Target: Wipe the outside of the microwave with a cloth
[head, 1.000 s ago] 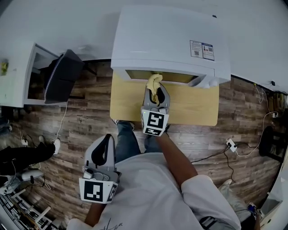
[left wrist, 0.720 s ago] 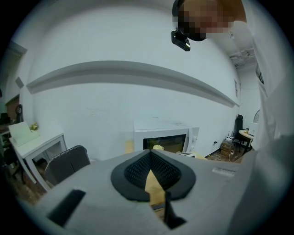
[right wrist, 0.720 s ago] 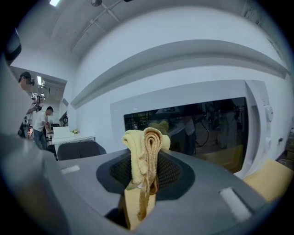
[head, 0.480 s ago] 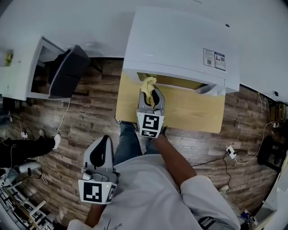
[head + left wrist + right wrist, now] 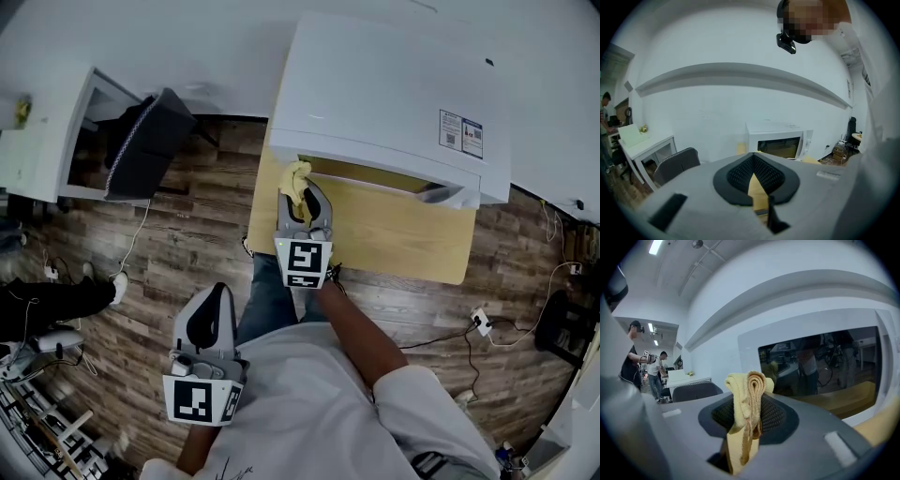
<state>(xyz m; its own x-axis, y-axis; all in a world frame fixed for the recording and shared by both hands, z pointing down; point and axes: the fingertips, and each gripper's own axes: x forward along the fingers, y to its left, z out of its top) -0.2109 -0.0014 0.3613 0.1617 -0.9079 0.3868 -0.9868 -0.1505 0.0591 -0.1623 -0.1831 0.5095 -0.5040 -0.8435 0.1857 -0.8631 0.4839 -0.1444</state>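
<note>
- The right gripper [image 5: 302,195] has its jaws clamped on a yellow cloth [image 5: 296,178]. In the right gripper view the cloth [image 5: 748,394] is a folded wad pinched between the black ribbed pads. Its rolled top bulges out past the tips, and a flat tail hangs back between the jaws.
- In the head view the cloth sits at the left end of the front of the white microwave [image 5: 394,94], low down by the door's corner. It looks pressed to the front, but none of the views shows for certain that it touches.
- In the right gripper view the microwave's dark door window [image 5: 820,366] fills the space behind the cloth, which is in front of the white frame to the left of the window.
- The left gripper [image 5: 216,292] hangs low at the person's side, well apart from the microwave. Its jaws are together with nothing between them [image 5: 753,176]. Only a thin wedge of the table shows through them.
- The microwave stands on a light wooden table [image 5: 394,230].
- A small label [image 5: 460,133] with blue and white panels is stuck near the right edge of the microwave's top. Its print is too small to read.
- Each gripper carries a cube with black-and-white square markers [image 5: 302,263], which bear patterns only. No brand name can be read in any view.
</note>
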